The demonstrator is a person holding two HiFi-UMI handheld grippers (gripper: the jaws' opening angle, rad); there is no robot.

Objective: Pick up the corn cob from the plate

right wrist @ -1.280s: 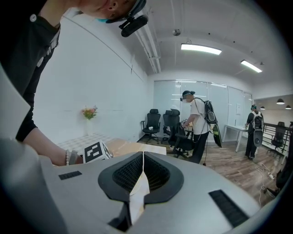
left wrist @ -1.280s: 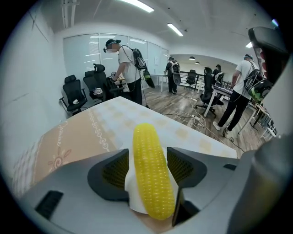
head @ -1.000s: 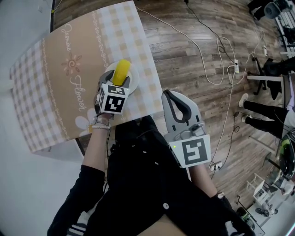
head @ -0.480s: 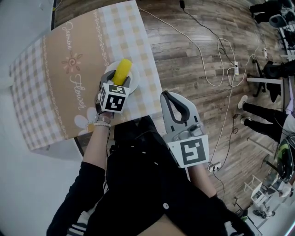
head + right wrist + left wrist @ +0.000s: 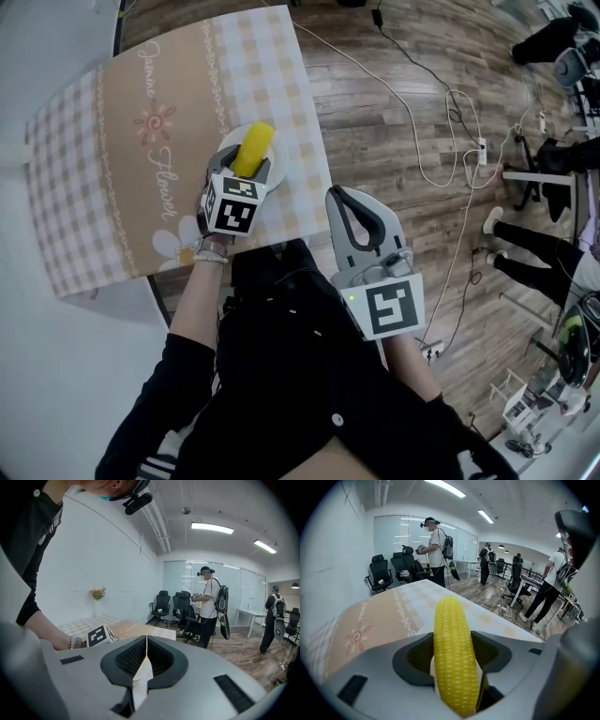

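Observation:
A yellow corn cob [image 5: 252, 149] [image 5: 453, 653] sticks up and forward between the jaws of my left gripper [image 5: 246, 171] [image 5: 452, 656], which is shut on it. In the head view the cob hangs over the white plate [image 5: 274, 167] near the table's right edge; whether it still touches the plate I cannot tell. My right gripper [image 5: 354, 208] [image 5: 146, 656] is held off the table, over the wooden floor beside the person's lap. Its jaws are shut with nothing between them.
The table [image 5: 141, 159] wears a beige and checked cloth with a flower print. Cables [image 5: 441, 141] trail over the wooden floor to the right. Several people [image 5: 437, 550] and office chairs [image 5: 379, 573] stand in the room beyond.
The left gripper holds the cob as before, and it has shifted slightly with the view. The right gripper stays where it was.

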